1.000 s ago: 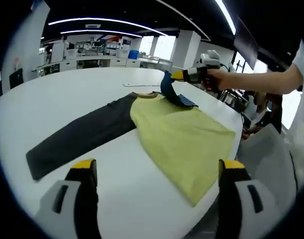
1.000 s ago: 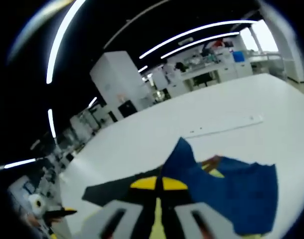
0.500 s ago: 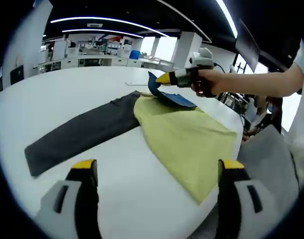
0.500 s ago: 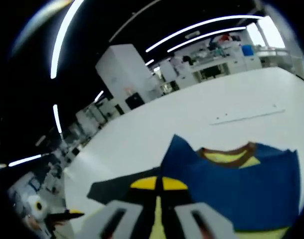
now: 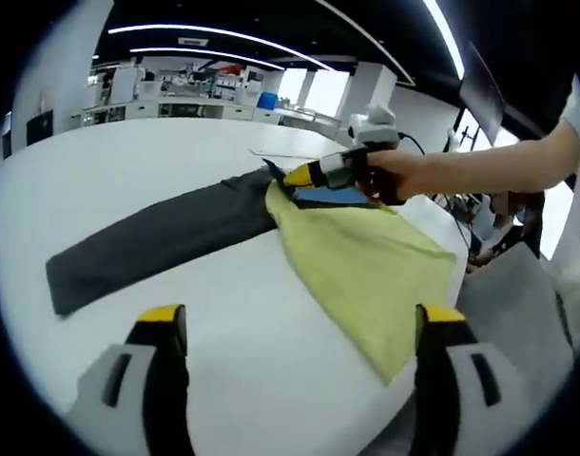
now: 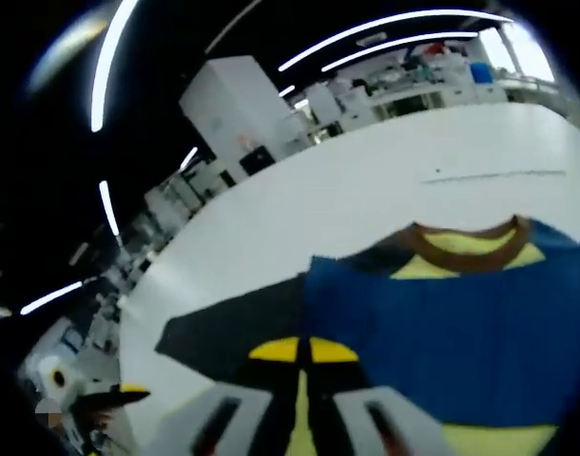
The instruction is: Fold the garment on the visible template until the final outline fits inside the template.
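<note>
We carry the blue sleeve across the shirt.

Our right gripper [image 5: 295, 175], jaws clenched on the blue sleeve [image 6: 461, 328], holds it low over the collar [image 6: 466, 249] to fold it inward. Our left gripper [image 5: 295, 328] hovers released. The garment [image 5: 366, 261] lies flat on the white table [image 5: 157, 161]: yellow body, dark sleeve [image 5: 152, 237] outstretched.

You had bright ceiling strips [image 5: 214, 33] overhead and daylight from far windows [image 5: 320, 90] glaring off the white surface [image 5: 128, 161]. Shadows were soft. Fisheye bending curved the edges; the right gripper view was blurred, especially near its base.
</note>
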The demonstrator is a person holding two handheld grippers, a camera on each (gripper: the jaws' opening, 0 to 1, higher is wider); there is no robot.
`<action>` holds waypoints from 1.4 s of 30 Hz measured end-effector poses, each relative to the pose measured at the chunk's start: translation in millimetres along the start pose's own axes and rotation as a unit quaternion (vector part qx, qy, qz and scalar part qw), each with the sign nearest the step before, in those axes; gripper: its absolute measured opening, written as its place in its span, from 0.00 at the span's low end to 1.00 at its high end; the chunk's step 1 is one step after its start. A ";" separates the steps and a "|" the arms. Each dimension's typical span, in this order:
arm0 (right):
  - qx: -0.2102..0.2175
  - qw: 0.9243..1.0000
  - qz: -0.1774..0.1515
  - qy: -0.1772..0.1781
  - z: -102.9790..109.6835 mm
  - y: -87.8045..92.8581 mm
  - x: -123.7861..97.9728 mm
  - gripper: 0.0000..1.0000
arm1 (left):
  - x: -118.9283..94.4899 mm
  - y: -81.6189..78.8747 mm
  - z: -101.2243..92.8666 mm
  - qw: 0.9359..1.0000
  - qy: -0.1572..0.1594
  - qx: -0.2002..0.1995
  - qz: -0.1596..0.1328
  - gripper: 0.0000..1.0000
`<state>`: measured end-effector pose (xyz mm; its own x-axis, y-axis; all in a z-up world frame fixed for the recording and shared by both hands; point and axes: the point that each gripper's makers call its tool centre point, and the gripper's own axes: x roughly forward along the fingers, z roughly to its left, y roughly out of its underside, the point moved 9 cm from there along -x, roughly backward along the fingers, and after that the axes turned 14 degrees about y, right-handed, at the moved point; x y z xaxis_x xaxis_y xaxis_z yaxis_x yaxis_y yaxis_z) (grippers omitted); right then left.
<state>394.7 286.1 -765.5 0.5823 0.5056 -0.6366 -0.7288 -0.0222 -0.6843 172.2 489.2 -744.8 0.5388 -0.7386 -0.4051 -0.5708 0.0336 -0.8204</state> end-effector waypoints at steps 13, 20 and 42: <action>-0.062 0.998 -0.004 -0.015 3.3 2.4 -3.2 0.21 | 3.6 2.2 1.8 1.000 0.001 -0.008 -0.002 0.97; -0.111 0.992 -0.035 -0.038 0.6 3.6 -15.8 0.76 | 3.5 0.2 3.2 1.000 0.003 -0.008 -0.008 0.97; -0.126 0.989 -0.068 0.030 -73.1 6.8 -86.5 0.99 | -8.8 -8.1 26.9 0.999 -0.011 -0.020 -0.032 0.96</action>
<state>365.6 179.2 -741.1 0.6943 0.4663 -0.5482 -0.5348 -0.1755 -0.8265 188.8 513.5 -745.5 0.5886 -0.7232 -0.3612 -0.5580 -0.0402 -0.8289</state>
